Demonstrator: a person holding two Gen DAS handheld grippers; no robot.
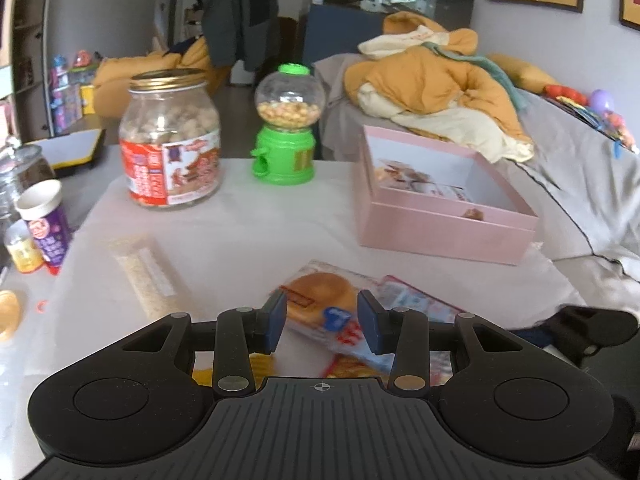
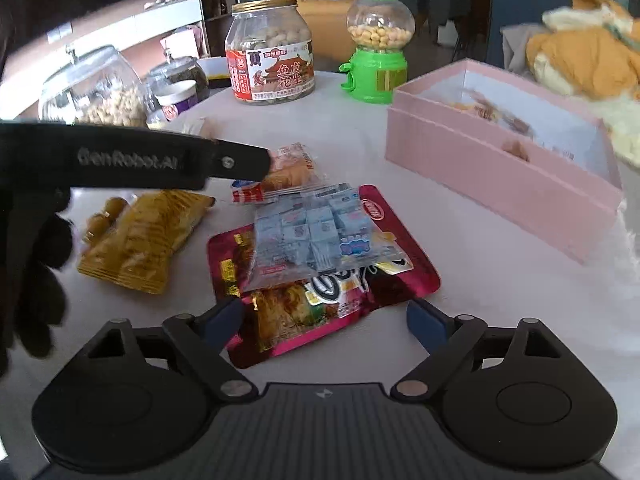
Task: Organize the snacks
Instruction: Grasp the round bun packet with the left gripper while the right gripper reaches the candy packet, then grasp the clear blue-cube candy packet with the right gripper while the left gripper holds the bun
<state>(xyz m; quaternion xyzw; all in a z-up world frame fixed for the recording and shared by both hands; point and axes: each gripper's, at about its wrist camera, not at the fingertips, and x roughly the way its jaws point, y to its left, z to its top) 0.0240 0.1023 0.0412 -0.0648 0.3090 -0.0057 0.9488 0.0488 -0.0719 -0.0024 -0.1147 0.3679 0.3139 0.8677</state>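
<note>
My left gripper is open, its blue pads either side of a clear-wrapped bun packet, which also shows in the right wrist view under the left gripper's black body. My right gripper is wide open and empty, above a magenta snack pouch. A clear bag of small blue-wrapped candies lies on that pouch. A yellow snack bag lies to the left. An open pink box stands at the right with a few snacks inside.
A peanut jar and a green gumball dispenser stand at the table's far side. A pale wafer packet lies left. Glass jars and a purple tube crowd the left edge. A sofa with orange clothing lies behind.
</note>
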